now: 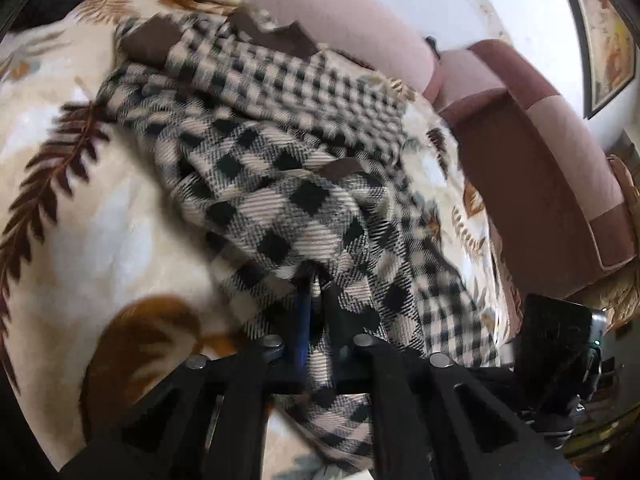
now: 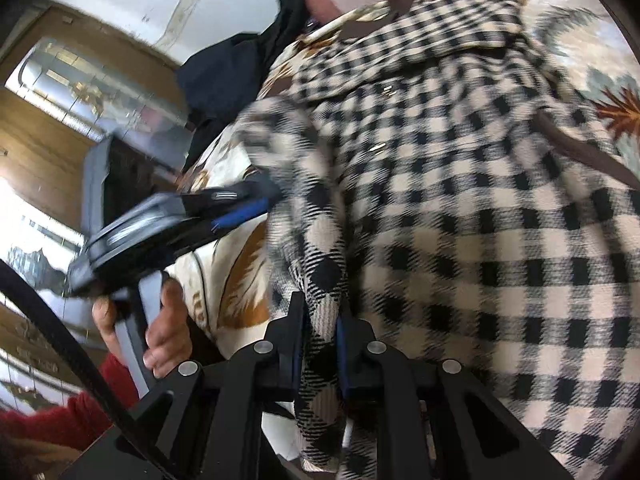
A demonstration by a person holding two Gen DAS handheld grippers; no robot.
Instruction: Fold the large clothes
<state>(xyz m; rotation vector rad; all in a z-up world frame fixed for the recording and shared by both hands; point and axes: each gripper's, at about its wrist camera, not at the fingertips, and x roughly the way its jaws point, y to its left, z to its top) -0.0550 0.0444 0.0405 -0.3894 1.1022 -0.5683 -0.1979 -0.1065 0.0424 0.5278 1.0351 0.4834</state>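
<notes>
Left claw (image 1: 316,280): jaws pinched tight on a fold of the checked garment (image 1: 280,184), which runs from between the tips down past the claw to 6 o'clock.
Right claw (image 2: 322,312): jaws nearly closed, a thick fold of the garment (image 2: 460,220) clamped between them; the cloth hangs on down between the fingers.
Left claw seen from the right wrist (image 2: 256,196): at 9 o'clock of the right claw, blurred, its tip at the garment's edge; a hand (image 2: 160,320) grips its handle, with a red sleeve (image 2: 60,420) at 8 o'clock.
Garment: black and cream check with brown trim, bunched and creased; it lies on the blanket (image 1: 80,220) and spreads from both claws toward 12 o'clock.
Blanket: cream with brown leaf print, under the garment on all sides.
Sofa (image 1: 540,168): pink and brown, at 2 o'clock in the left wrist view, touching the blanket's far edge.
Dark cloth (image 2: 224,68): at 11 o'clock in the right wrist view, beside the blanket.
</notes>
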